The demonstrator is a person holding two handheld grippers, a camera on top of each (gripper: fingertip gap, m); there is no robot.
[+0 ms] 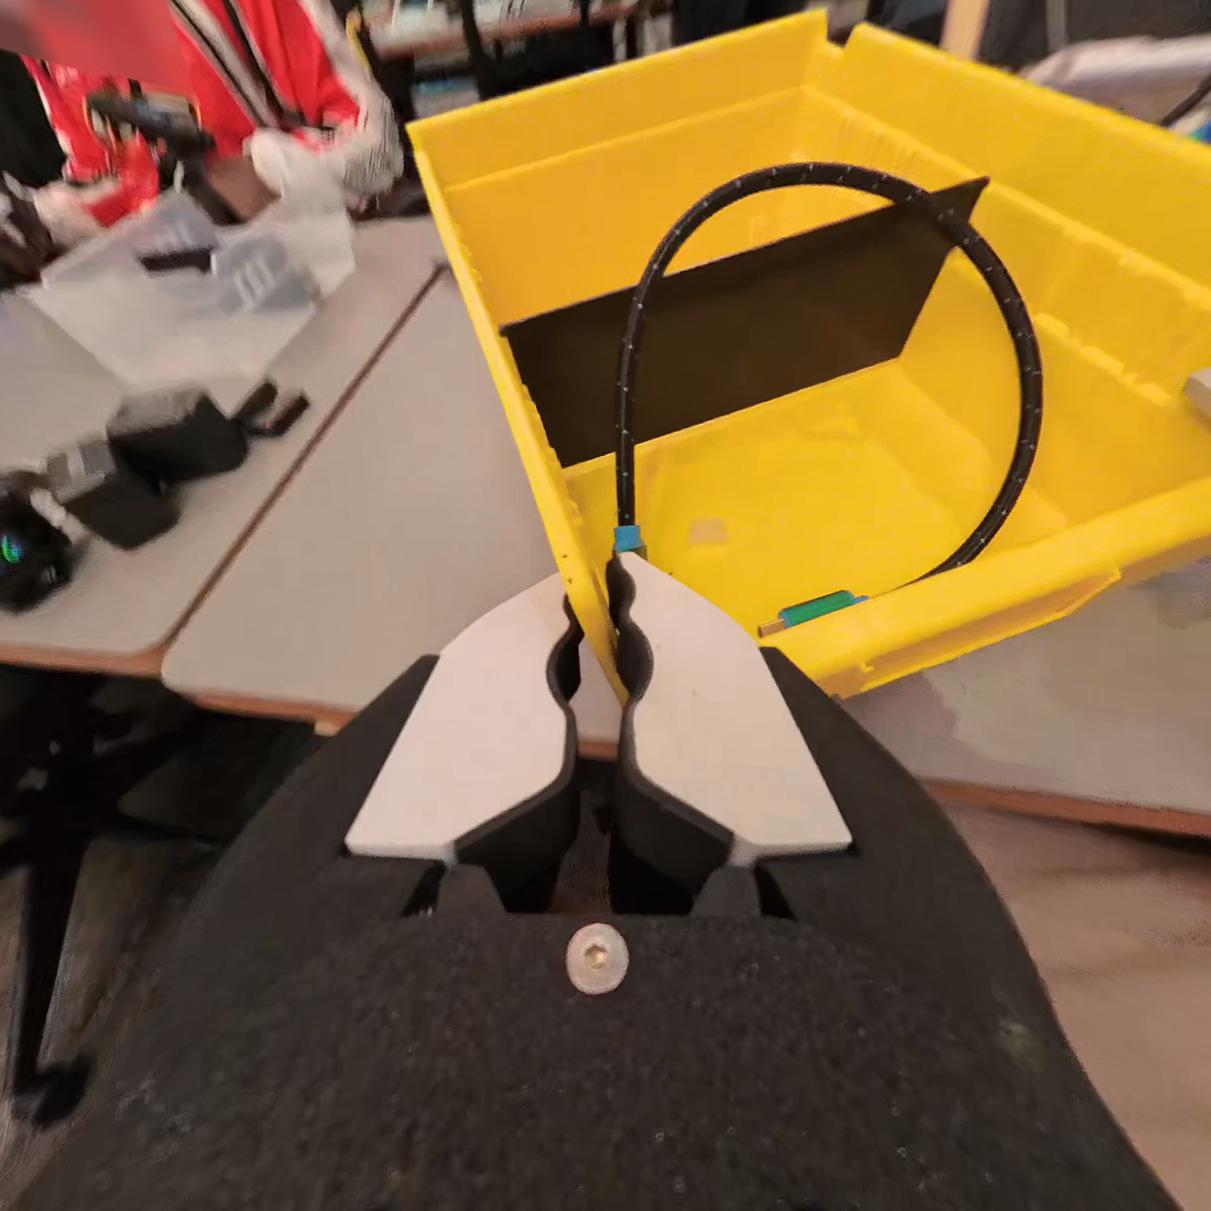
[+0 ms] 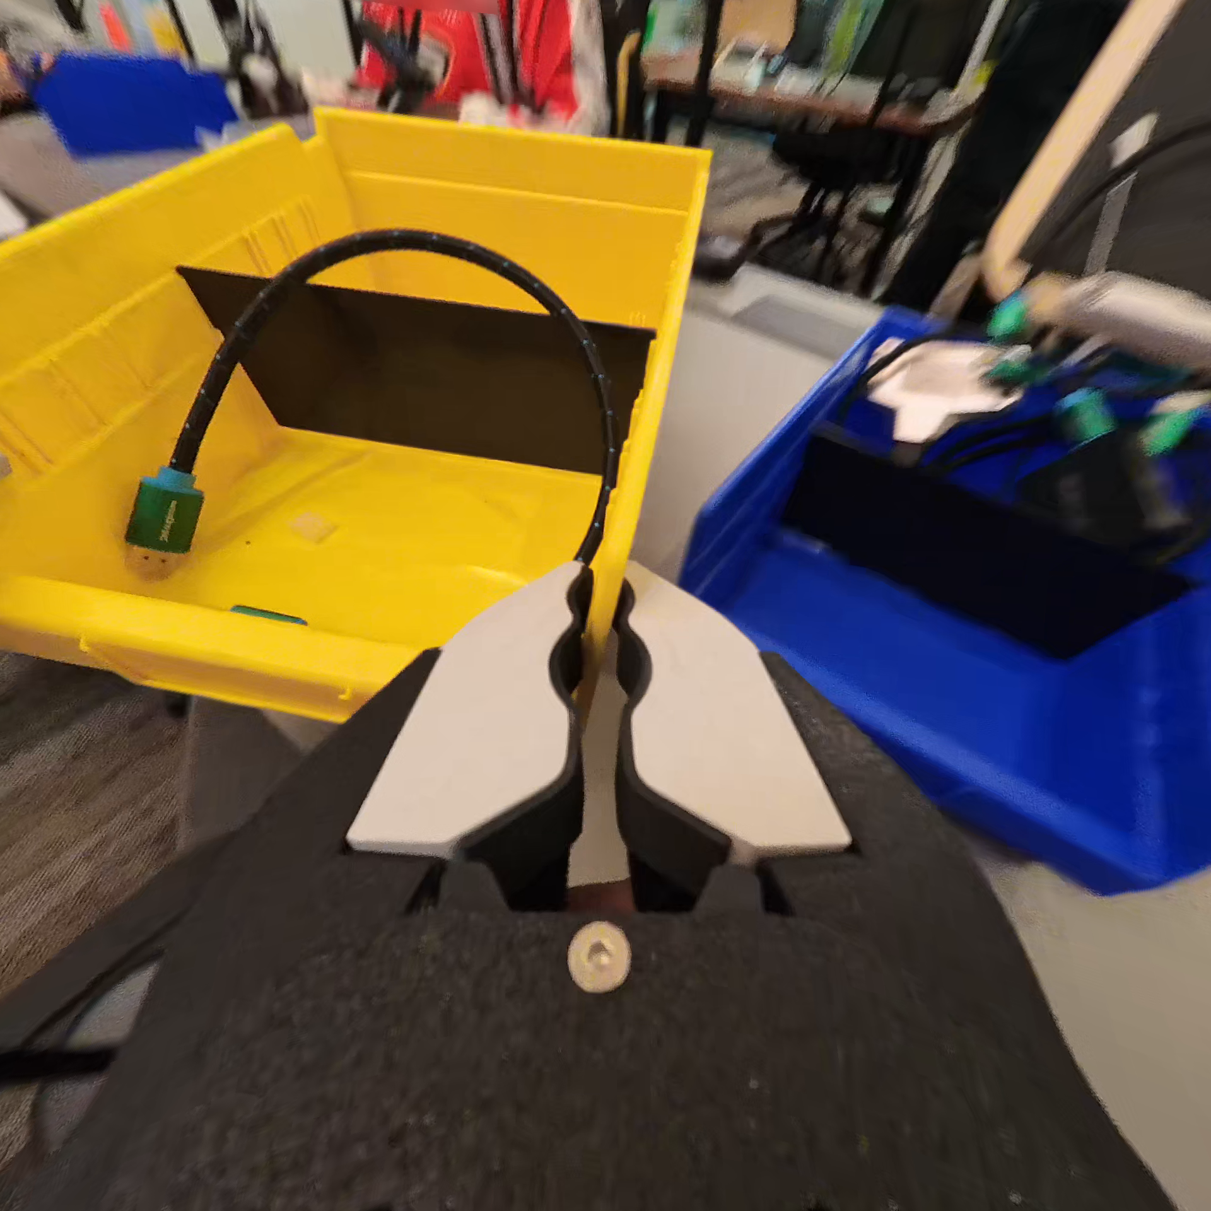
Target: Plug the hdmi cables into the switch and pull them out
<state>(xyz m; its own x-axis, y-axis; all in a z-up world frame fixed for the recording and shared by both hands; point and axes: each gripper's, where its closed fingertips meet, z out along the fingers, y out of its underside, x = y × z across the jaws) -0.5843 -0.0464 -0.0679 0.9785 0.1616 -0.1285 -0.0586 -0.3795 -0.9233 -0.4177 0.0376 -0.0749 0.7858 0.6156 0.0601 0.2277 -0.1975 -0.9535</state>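
A yellow bin with a black divider holds a black braided HDMI cable that arcs up from a blue-and-green plug. A second green plug lies by the bin's front wall. My left gripper is shut on the bin's left side wall. My right gripper is shut on the yellow bin's right side wall. The right wrist view shows the cable, its green plug and the other plug. No switch is clearly seen.
A blue bin with several cables with green plugs stands right of the yellow bin. Grey tables carry black devices and plastic bags at the left. A person in red stands behind. The table edge and floor lie below. Tip to tip, the grippers are about 20 cm apart.
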